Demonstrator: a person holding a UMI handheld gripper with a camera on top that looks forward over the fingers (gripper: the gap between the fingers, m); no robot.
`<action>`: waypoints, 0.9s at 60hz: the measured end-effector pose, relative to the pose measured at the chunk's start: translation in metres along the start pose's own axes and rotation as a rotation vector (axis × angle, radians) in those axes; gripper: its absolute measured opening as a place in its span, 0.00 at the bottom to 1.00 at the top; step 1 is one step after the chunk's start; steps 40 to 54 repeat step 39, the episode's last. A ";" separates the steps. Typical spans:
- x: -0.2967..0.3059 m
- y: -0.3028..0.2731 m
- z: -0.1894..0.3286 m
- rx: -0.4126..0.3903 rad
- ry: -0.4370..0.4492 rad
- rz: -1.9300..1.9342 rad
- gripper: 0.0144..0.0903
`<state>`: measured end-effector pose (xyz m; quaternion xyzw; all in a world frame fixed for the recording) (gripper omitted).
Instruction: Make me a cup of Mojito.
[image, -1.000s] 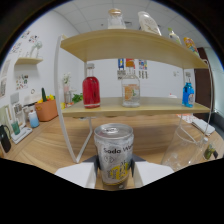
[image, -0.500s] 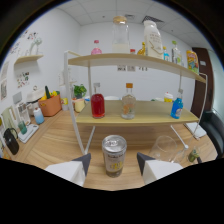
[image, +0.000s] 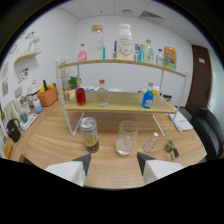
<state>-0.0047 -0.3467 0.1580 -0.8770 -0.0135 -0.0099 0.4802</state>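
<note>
Silver soda can (image: 89, 134) stands upright beyond open gripper (image: 113, 162).

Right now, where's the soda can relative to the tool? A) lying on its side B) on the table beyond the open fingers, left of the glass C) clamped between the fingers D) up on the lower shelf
B: the soda can stands upright on the table, beyond the open tool, left of the glass.

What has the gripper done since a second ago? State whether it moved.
Yes. The gripper has backed away from the soda can, which stood between its fingers before and now stands ahead of them on the table.
</note>
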 end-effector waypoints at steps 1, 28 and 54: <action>0.002 0.001 0.000 -0.006 -0.001 0.002 0.94; 0.019 0.016 -0.006 -0.065 -0.026 0.029 0.94; 0.023 0.016 -0.007 -0.066 -0.020 0.016 0.94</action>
